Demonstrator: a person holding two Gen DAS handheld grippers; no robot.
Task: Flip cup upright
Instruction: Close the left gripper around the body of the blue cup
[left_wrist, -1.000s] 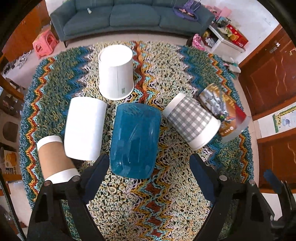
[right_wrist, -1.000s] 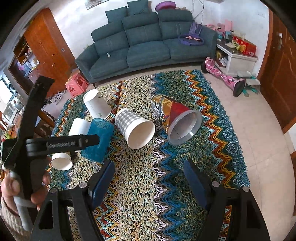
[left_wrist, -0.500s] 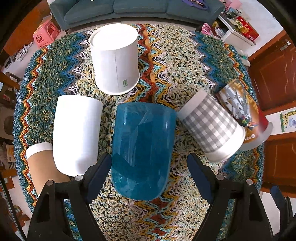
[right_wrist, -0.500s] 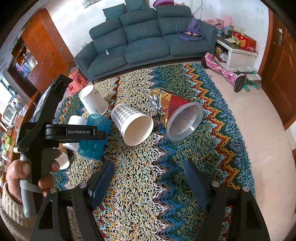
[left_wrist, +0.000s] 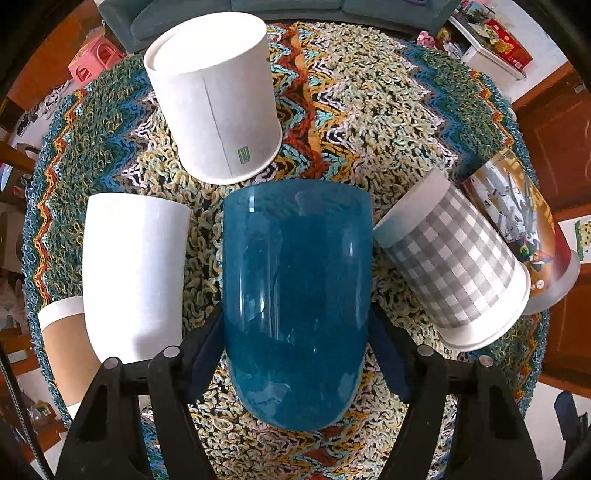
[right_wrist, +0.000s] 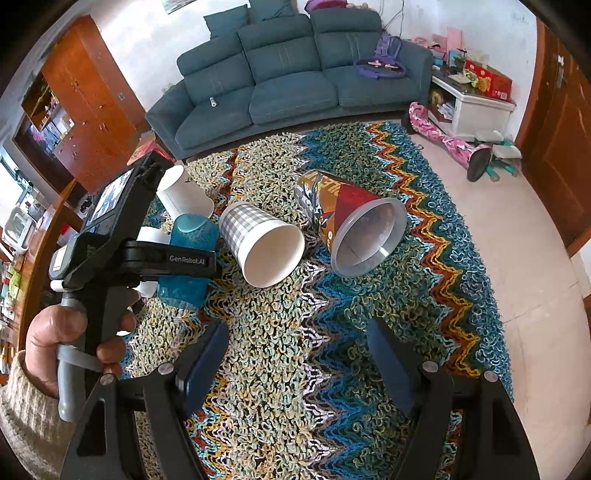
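1. Zigzag shag rug (left_wrist: 369, 122) covering the floor, all cups lying or standing on it; teal sofa (right_wrist: 288, 85) at its far edge.
2. Left gripper (left_wrist: 295, 343) lowered over the blue cup, one finger on each side of the cup's near half, pads right at the walls; firm contact not discernible, so clenched or merely straddling: cannot tell. Gripped at the handle by a hand (right_wrist: 70, 339) in a knit sleeve, seen from the right wrist view.
3. Right gripper (right_wrist: 299, 365) spread wide, empty, hovering above bare rug, well apart from every cup.
4. Blue cup (left_wrist: 295, 295), translucent, lying on its side mid-rug, between the plain white cup and the checked cup.
5. Printed cup (right_wrist: 351, 225) on its side, silver-lined mouth facing the right camera, just beside the checked cup.
6. Checked cup (left_wrist: 454, 258), grey and white, on its side.
7. White paper cup (left_wrist: 218, 107) standing upside down just beyond the blue cup.
8. Plain white cup (left_wrist: 133, 273) on its side, left of the blue cup.
9. Brown-sleeved cup (left_wrist: 66, 350) at the far left, partly hidden.
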